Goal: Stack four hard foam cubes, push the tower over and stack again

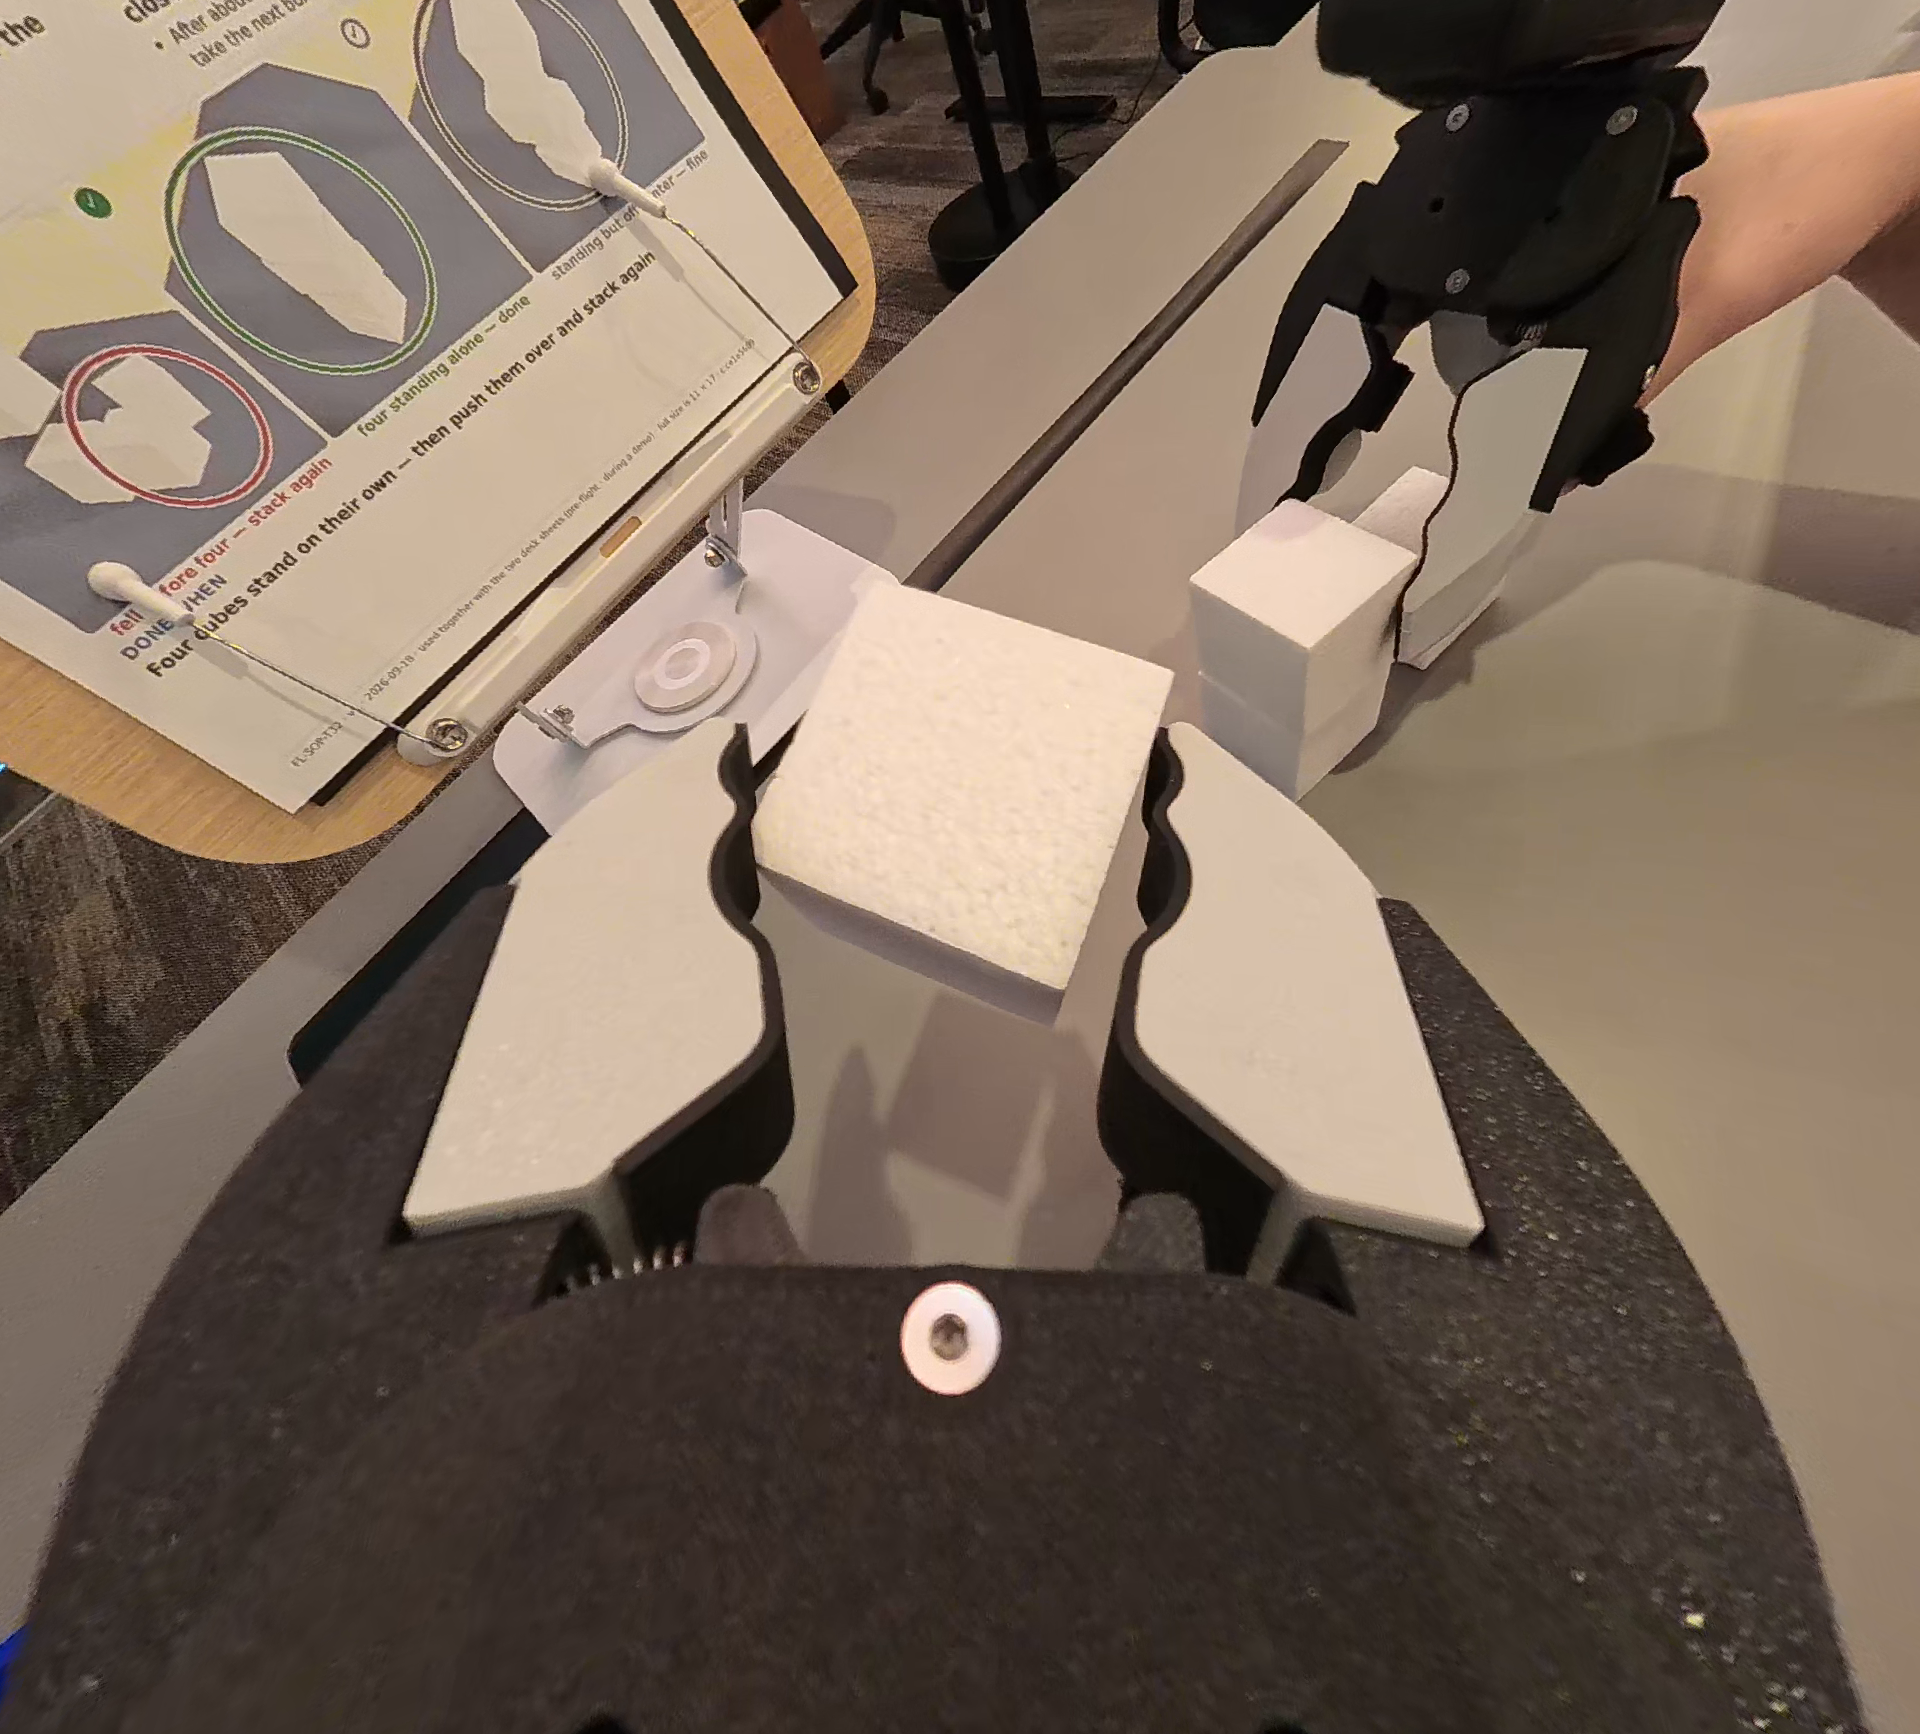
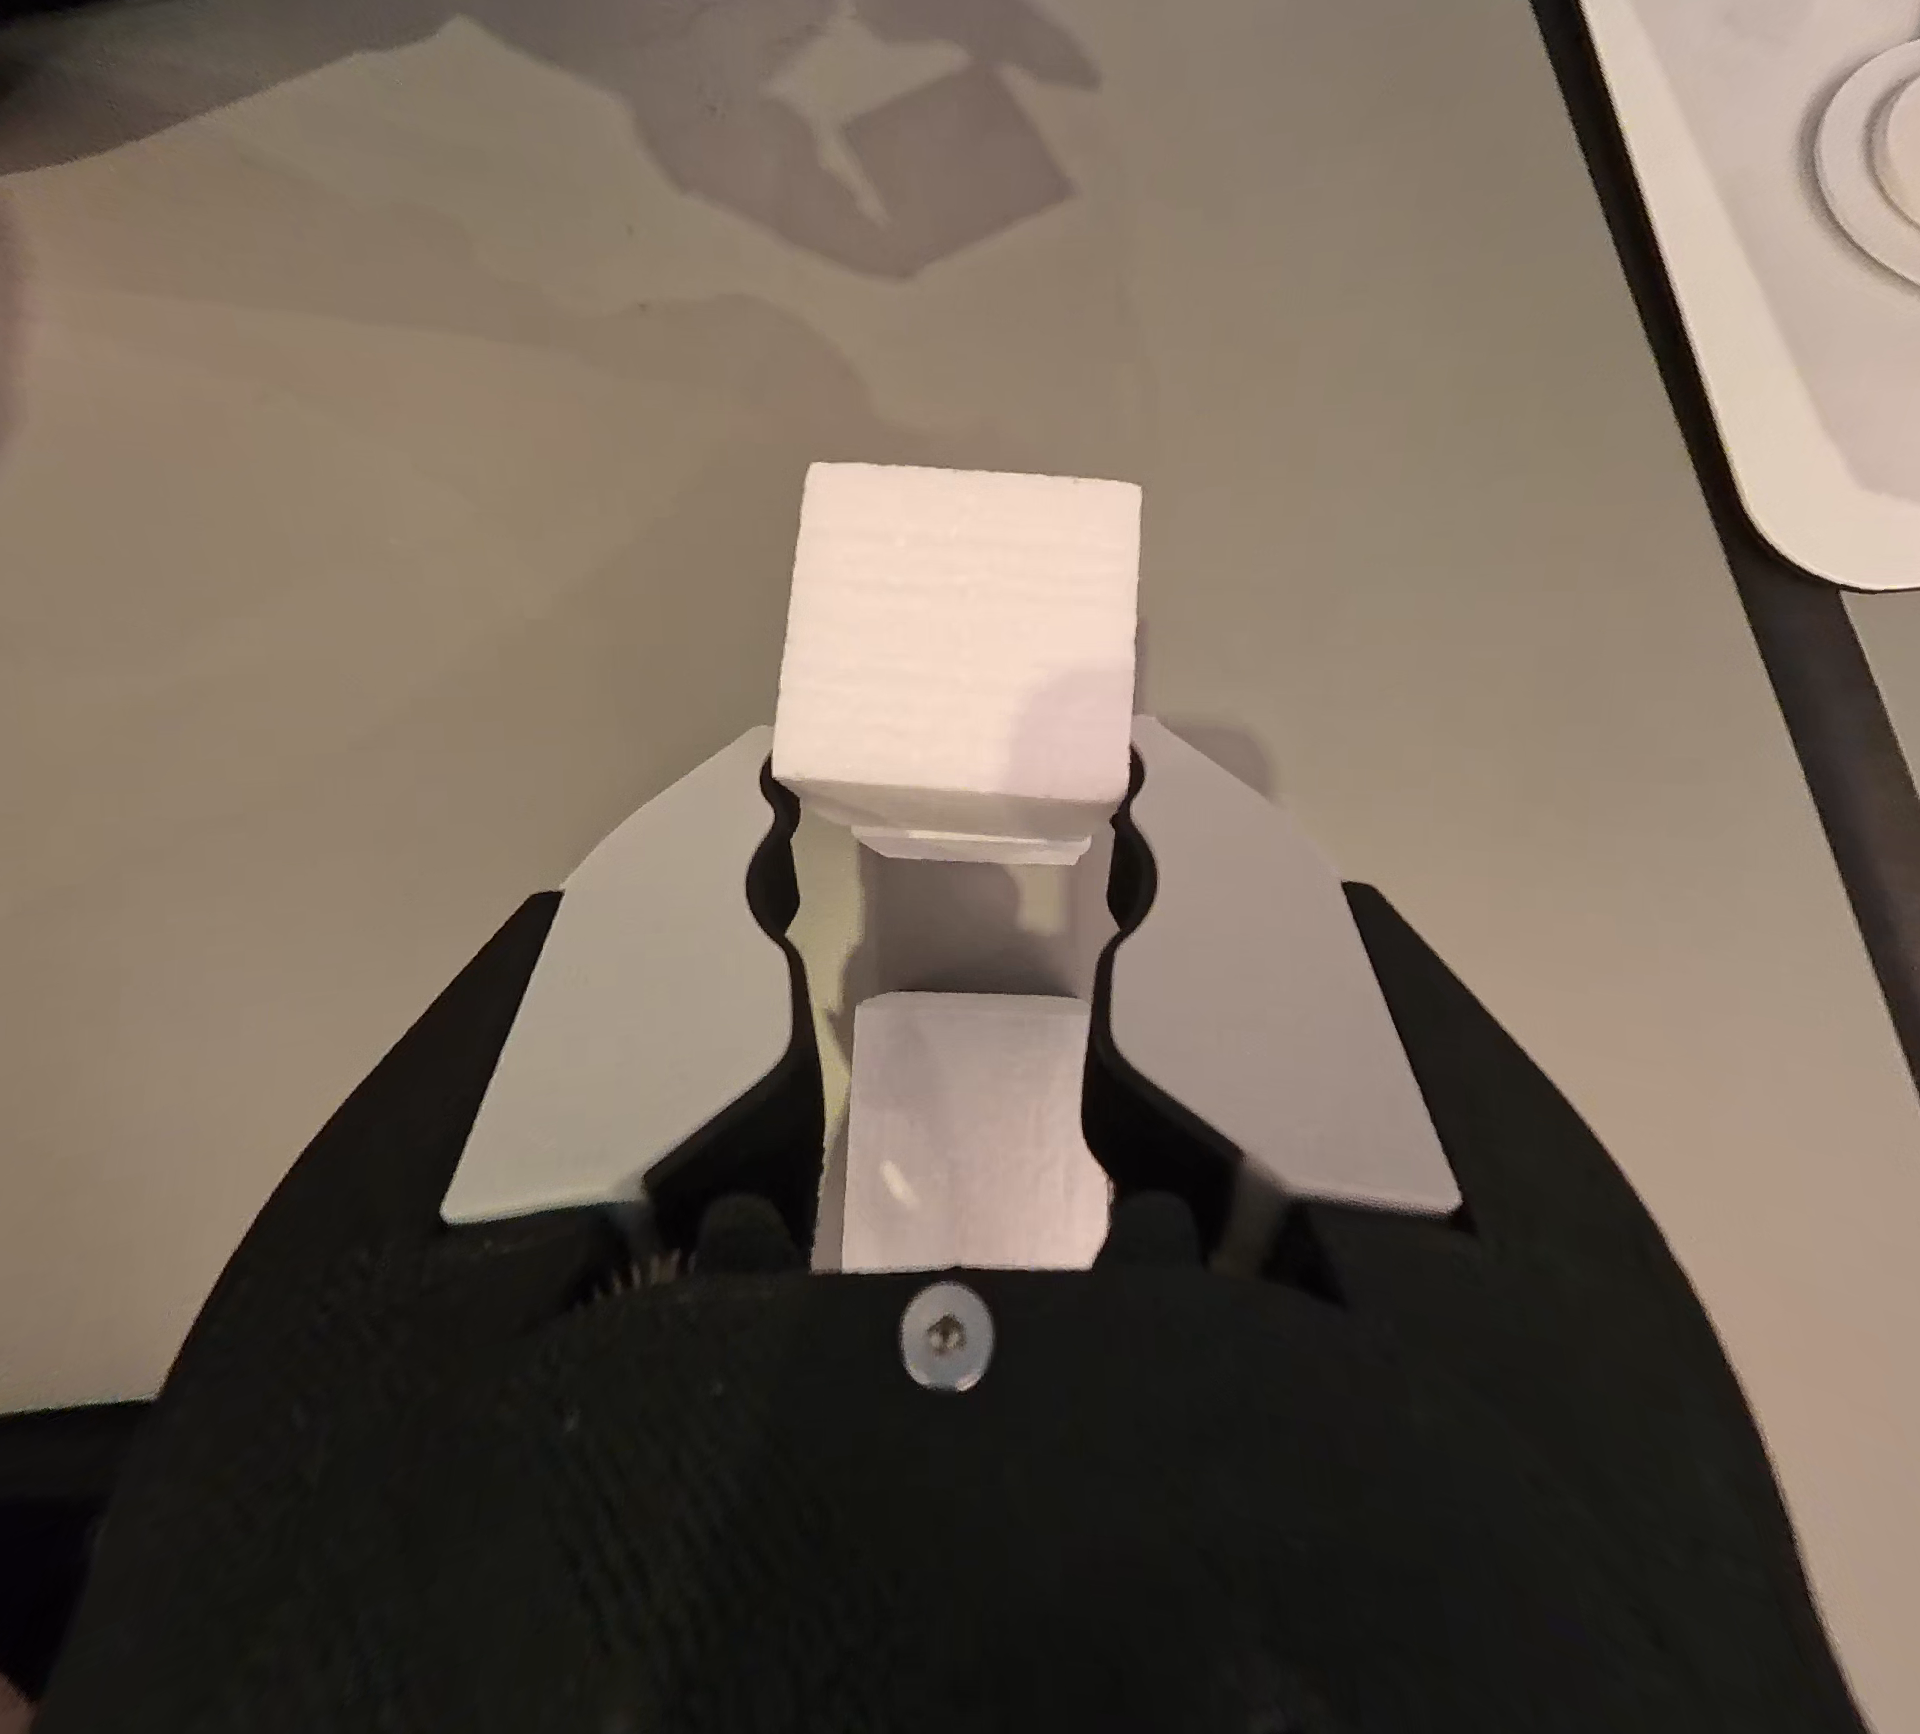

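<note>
Left wrist view: the left gripper [image 1: 951, 811] clamps a grainy white foam cube [image 1: 961, 796] near the desk [image 1: 1621, 957] edge, beside a document stand [image 1: 436, 354]. Right gripper [image 2: 951, 811] grips the top cube [image 2: 956, 635] of a stack [image 1: 1288, 645]; open grey desk surrounds it.

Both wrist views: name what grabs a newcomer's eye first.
In the left wrist view, the left gripper clamps a white foam cube above the grey table. Beyond it, the right gripper reaches down at a two-cube stack. An instruction sheet stands at left.
</note>
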A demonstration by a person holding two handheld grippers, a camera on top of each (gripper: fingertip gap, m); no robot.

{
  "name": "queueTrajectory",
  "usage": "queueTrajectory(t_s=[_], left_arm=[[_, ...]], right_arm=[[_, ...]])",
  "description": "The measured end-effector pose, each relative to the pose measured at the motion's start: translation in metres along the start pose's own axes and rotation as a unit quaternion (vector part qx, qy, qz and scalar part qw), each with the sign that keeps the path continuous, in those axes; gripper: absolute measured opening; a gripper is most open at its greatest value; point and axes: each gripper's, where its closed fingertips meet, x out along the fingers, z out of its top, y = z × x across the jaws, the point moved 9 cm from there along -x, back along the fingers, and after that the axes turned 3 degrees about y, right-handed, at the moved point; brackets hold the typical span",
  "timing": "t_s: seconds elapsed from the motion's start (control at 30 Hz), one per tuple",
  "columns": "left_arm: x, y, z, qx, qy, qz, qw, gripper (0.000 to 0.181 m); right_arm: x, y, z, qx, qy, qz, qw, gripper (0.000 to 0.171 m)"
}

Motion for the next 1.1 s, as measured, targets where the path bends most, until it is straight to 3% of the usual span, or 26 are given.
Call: queueTrajectory(t_s=[0.13, 0.23, 0.43, 0.53, 0.67, 0.77, 1.1], left_arm=[[0.003, -0.002, 0.000, -0.003, -0.004, -0.012, 1.000, 0.072], [0.008, -0.006, 0.000, -0.009, -0.015, -0.038, 0.999, 0.072], [0.038, -0.040, 0.010, 0.001, -0.059, -0.167, 0.984, 0.072], [0.068, -0.052, 0.014, 0.040, -0.047, -0.185, 0.981, 0.072], [0.102, -0.060, 0.024, 0.025, 0.008, -0.233, 0.972, 0.072], [0.113, -0.060, 0.031, 0.040, 0.022, -0.228, 0.973, 0.072], [0.127, -0.069, 0.032, 0.027, 0.025, -0.249, 0.968, 0.072]], right_arm=[[0.000, -0.001, -0.002, -0.002, -0.009, 0.004, 1.000, 0.062], [-0.004, 0.002, -0.002, -0.003, -0.021, 0.016, 1.000, 0.084], [-0.072, 0.006, -0.008, 0.032, -0.179, 0.022, 0.983, 0.079], [-0.097, 0.007, -0.020, 0.039, -0.216, -0.003, 0.976, 0.077], [-0.109, 0.007, -0.031, 0.043, -0.223, -0.015, 0.974, 0.076], [-0.111, 0.005, -0.034, 0.049, -0.226, -0.012, 0.973, 0.076], [-0.103, 0.002, -0.038, 0.057, -0.209, 0.003, 0.976, 0.076]])
